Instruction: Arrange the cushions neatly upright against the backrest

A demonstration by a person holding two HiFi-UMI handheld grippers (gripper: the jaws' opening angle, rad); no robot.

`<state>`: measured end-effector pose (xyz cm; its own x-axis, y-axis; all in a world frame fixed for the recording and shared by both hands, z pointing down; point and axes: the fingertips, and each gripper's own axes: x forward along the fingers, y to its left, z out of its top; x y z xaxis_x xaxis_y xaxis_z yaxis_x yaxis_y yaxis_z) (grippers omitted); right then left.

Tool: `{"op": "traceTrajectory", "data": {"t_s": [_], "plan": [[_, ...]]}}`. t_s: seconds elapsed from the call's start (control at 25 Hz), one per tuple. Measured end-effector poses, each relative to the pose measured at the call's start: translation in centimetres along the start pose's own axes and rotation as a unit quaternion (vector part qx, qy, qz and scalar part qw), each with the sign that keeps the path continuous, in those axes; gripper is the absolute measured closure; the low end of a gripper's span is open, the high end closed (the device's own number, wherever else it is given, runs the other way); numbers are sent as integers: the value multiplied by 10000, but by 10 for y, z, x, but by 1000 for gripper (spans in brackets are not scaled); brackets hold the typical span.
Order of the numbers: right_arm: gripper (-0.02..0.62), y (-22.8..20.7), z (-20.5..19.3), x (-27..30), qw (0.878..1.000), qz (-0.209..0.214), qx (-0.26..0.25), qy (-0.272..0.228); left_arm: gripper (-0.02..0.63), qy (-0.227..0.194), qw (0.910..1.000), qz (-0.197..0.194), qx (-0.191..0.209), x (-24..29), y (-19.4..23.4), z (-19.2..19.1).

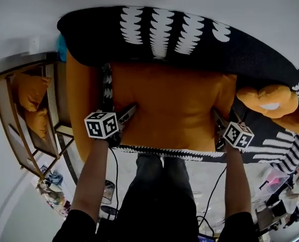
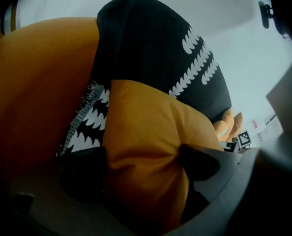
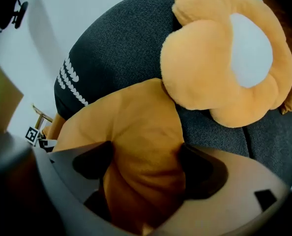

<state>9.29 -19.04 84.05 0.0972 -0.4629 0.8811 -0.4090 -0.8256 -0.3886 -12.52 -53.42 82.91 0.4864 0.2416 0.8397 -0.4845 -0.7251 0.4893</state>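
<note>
Sofa [image 1: 200, 39]: the biggest thing there by far. It had a black cover with white leafy prints, and its backrest ran across the top of the head view.
Orange cushion [image 1: 172, 105]: plain and squarish, it sat dead centre on the seat. Its top edge met the black backrest and its sides looked pretty straight. How steeply it leaned I couldn't tell from above.
Side piece [image 1: 81, 102]: also orange and tall, it stood just left of the cushion with a thin black-and-white strip [image 1: 107, 87] between them. Cushion or armrest, honestly couldn't say.
Plush toy [image 1: 268, 100]: orange and rounded with a white patch, it lay on the sofa right by the cushion's upper right corner.
Wooden chair [image 1: 18, 110]: it was off at the far left, well apart from the sofa, with a couple more orange pads on it.
Forearms [image 1: 91, 180]: both came in from the bottom of the head view, one to each lower corner of the cushion.
Left tool [image 2: 142, 162]: its jaws stood wide apart with the cushion's lower left corner bulging in between. The fabric filled the gap from pad to pad, and I couldn't see a real pinch.
Right tool [image 3: 145, 165]: same deal at the lower right corner, jaws spread wide and the orange fabric sitting loose between them.
Marker cubes [image 1: 101, 125]: there was one on each tool, white with black squares, down by the seat's front edge.
</note>
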Motion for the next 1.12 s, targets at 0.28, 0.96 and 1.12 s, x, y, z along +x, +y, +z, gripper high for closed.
{"op": "traceTrajectory", "data": {"t_s": [0.28,0.96,1.12], "plan": [[287,19,-5,-13,9992,-9,-387,-72,272,-147,9990,-404,122,-12,-21,-7],[391,88,-42,-118,9886,105,-940,-1170,359,-1455,9854,-325,828,-131,-57,-36],[390,104,-21,-136,9839,141,-969,-1496,356,-1744,9788,-343,1016,-154,-69,-11]]}}
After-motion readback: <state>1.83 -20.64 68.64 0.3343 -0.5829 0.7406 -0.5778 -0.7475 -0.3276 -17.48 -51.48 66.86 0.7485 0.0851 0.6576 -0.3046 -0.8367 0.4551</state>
